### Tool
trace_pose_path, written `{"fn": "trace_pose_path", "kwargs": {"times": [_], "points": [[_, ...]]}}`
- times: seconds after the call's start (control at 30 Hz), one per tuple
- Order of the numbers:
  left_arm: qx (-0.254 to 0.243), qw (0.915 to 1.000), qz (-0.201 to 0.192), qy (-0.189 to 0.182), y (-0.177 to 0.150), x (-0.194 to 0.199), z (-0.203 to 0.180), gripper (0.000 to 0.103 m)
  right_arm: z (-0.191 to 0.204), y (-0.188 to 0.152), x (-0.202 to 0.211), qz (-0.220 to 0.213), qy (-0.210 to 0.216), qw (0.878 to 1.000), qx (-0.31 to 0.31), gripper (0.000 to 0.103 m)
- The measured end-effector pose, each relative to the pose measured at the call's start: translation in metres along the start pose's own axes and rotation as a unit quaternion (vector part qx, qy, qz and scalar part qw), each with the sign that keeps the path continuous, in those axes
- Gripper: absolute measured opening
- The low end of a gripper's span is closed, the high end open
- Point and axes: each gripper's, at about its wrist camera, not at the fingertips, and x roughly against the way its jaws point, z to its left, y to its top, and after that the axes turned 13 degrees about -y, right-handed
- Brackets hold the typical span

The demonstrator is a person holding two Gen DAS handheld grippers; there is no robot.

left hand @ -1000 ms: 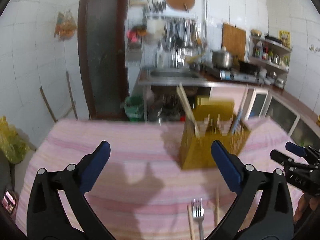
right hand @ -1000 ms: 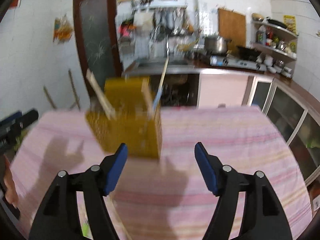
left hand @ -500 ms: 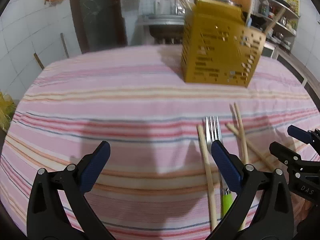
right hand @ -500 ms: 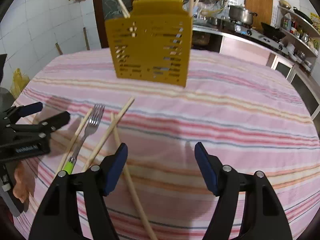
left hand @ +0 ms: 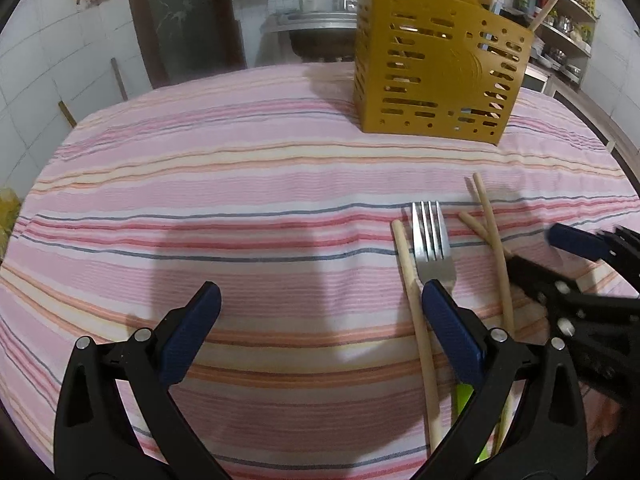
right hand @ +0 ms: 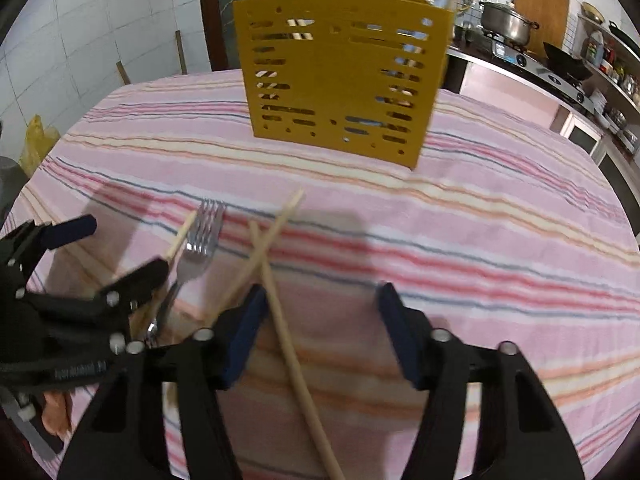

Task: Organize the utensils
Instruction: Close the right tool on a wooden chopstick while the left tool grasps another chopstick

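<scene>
A yellow slotted utensil holder point(left hand: 436, 72) stands at the far side of the striped table; it also shows in the right wrist view point(right hand: 340, 80), with chopsticks standing in it. A metal fork point(left hand: 430, 240) with a green handle lies near the front, a wooden chopstick point(left hand: 416, 312) to its left and two crossed chopsticks point(left hand: 494, 240) to its right. My left gripper point(left hand: 320, 320) is open, low over the cloth, its right finger over the fork's neck. My right gripper point(right hand: 320, 312) is open, low over the crossed chopsticks point(right hand: 264, 256), the fork point(right hand: 200, 240) to its left.
The table wears a pink striped cloth point(left hand: 240, 200). The right gripper shows at the right edge of the left wrist view point(left hand: 580, 280); the left gripper shows at the left of the right wrist view point(right hand: 72, 280). A kitchen counter with pot point(right hand: 504, 20) and a door point(left hand: 188, 20) stand behind.
Both grippers have tilted down and come lower and closer to the fork and chopsticks. The holder has not moved. Both stay open and empty.
</scene>
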Motion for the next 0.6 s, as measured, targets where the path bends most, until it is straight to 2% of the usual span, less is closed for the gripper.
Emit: {"fn": "trace_pose_path", "kwargs": {"times": [0.07, 0.13, 0.2, 0.37, 0.47, 0.6], "points": [[-0.001, 1.0, 0.004, 0.001, 0.0, -0.002, -0.001, 0.097, 0.005, 0.005, -0.003, 0.0, 0.0, 1.0, 0.004, 0.043], [-0.006, 0.9999, 0.008, 0.006, 0.001, -0.004, -0.003, 0.097, 0.01, 0.009, -0.004, -0.005, -0.001, 1.0, 0.011, 0.019], [-0.007, 0.9999, 0.008, 0.007, 0.001, -0.004, -0.003, 0.097, 0.01, 0.009, -0.006, -0.006, -0.014, 1.0, 0.007, 0.007], [-0.006, 0.9999, 0.01, 0.006, 0.002, -0.005, -0.003, 0.095, -0.017, 0.001, -0.003, 0.003, -0.021, 0.999, -0.04, 0.006], [-0.011, 0.9999, 0.009, 0.006, 0.004, -0.007, -0.007, 0.088, -0.043, -0.007, 0.001, 0.011, -0.034, 0.996, -0.076, 0.006], [-0.016, 0.9998, 0.01, -0.003, 0.01, -0.01, -0.014, 0.069, -0.067, -0.016, -0.001, 0.027, -0.034, 0.993, -0.105, 0.006]]}}
